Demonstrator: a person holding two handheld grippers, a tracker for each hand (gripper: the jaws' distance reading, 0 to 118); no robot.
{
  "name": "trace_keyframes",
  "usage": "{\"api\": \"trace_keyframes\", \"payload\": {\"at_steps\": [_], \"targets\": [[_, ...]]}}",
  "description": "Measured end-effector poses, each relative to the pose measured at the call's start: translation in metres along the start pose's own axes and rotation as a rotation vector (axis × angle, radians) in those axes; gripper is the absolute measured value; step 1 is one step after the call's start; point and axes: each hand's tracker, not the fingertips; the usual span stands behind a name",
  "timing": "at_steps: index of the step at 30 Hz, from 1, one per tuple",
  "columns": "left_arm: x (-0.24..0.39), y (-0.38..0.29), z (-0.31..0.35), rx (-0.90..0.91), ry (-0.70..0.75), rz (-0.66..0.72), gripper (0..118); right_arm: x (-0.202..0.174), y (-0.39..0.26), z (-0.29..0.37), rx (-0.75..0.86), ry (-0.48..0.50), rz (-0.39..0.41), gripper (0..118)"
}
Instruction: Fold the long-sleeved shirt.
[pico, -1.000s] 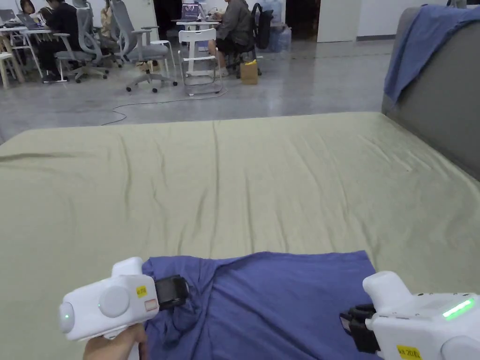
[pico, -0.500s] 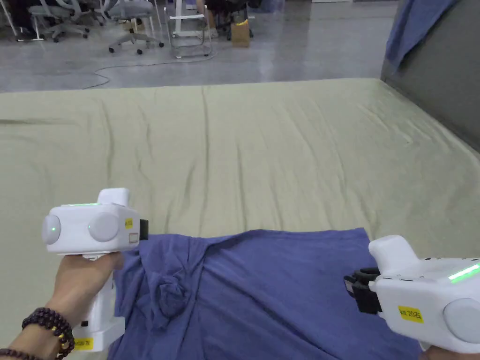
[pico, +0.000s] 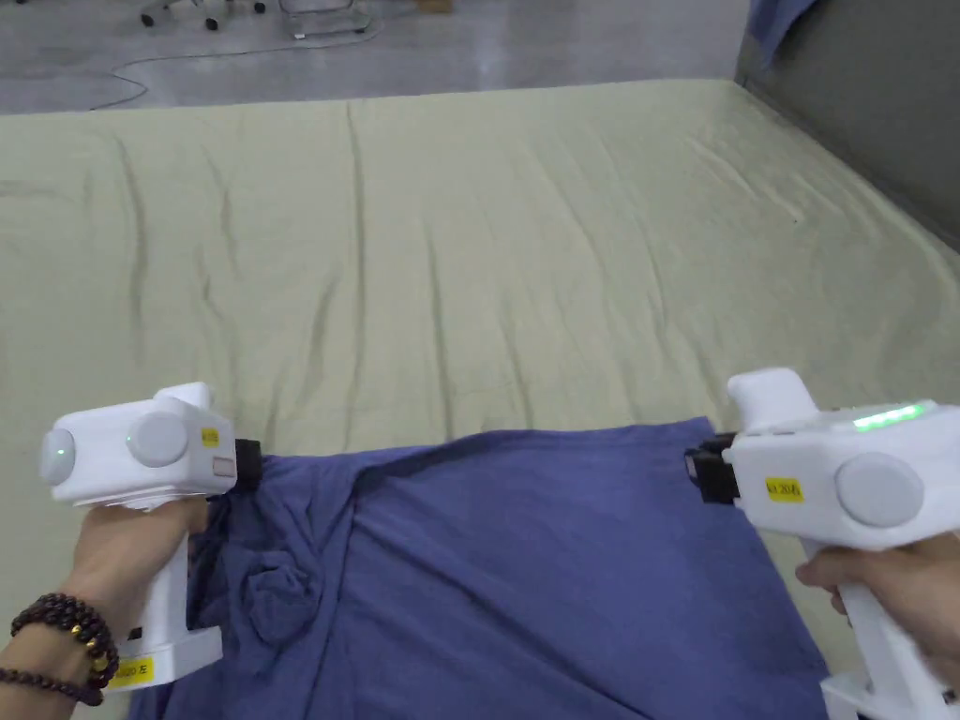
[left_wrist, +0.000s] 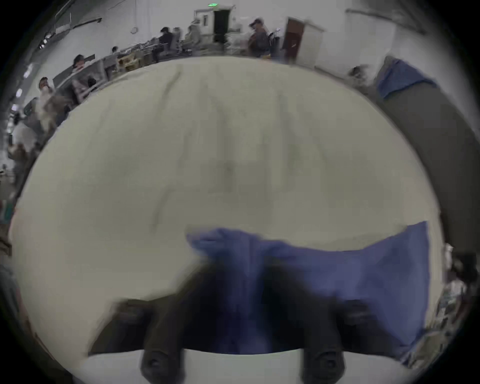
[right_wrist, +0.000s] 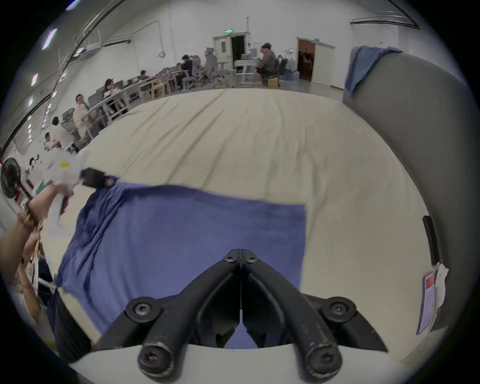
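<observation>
Blurred badly at the left gripper (left_wrist: 250, 262): two dark jaws either side of a strip of blue cloth, apparently pinching it, though too smeared to be sure of the grip. Seen from the head view, left gripper (pico: 248, 465) with its jaw tips buried at the far left corner of the long-sleeved shirt (pico: 525, 572), hidden by bunched fabric. Left hand (pico: 131, 553) wrapped round the white handle, beaded bracelet (pico: 56, 637) on the wrist, cut off at the frame's lower edge.

Spread flat on the pale green bed (pico: 469, 262), close to the near edge, blue shirt with its far hem straight and taut between the two grippers; crumpled and twisted toward the left, smooth toward the right, lower part cut off by the frame. Sleeves not clearly made out.

Right gripper (right_wrist: 241, 256) with jaws fully closed, tips meeting, nothing visibly caught between them, hovering over the shirt's right half near the far right corner. From the head view, right gripper (pico: 698, 466) just beside that corner, right hand (pico: 891, 591) partly cut off.

Farther right, grey upholstered headboard (right_wrist: 415, 143) with another blue cloth (right_wrist: 363, 65) draped over its top. Beyond the bed, people seated at desks (right_wrist: 124, 91).
</observation>
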Motion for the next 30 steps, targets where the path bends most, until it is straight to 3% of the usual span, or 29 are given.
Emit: {"api": "trace_keyframes", "payload": {"at_steps": [2,3,4,5,6,10,15,18,20,21,22,26,30], "targets": [[0.018,0.0,0.012,0.004,0.147,-0.106,8,0.015,0.028,-0.014,0.007,-0.031,-0.023,0],[0.019,0.002,0.017,0.014,0.112,-0.141,8,0.025,0.042,-0.023,-0.001,-0.032,-0.042,5],[0.021,0.001,0.024,0.031,0.094,-0.132,8,0.033,0.054,-0.032,-0.015,-0.029,-0.059,31],[0.022,0.0,0.031,0.038,0.092,-0.114,8,0.038,0.064,-0.041,-0.068,-0.011,-0.088,73],[0.022,0.0,0.037,0.048,0.082,-0.098,7,0.045,0.072,-0.054,-0.107,-0.025,-0.11,85],[0.012,0.0,0.04,0.052,0.068,-0.062,8,0.054,0.084,-0.094,-0.224,-0.082,-0.129,56],[0.004,0.001,0.033,0.063,0.051,-0.06,8,0.05,0.068,-0.134,-0.351,-0.022,-0.193,53],[0.005,0.001,0.031,0.055,0.055,-0.056,8,0.041,0.058,-0.144,-0.339,-0.082,-0.124,51],[0.005,0.003,0.028,0.051,0.058,-0.061,8,0.032,0.062,-0.14,-0.35,-0.104,-0.124,47],[0.006,0.003,0.028,0.051,0.061,-0.066,8,0.034,0.064,-0.14,-0.339,-0.095,-0.119,35],[0.006,0.004,0.028,0.051,0.062,-0.069,8,0.03,0.065,-0.137,-0.319,-0.083,-0.1,3],[0.007,0.003,0.041,0.057,0.051,-0.07,8,0.029,0.063,-0.118,-0.274,-0.099,-0.059,0],[0.003,-0.002,0.08,0.111,0.016,-0.093,8,0.035,0.063,-0.061,-0.177,0.013,-0.094,0]]}}
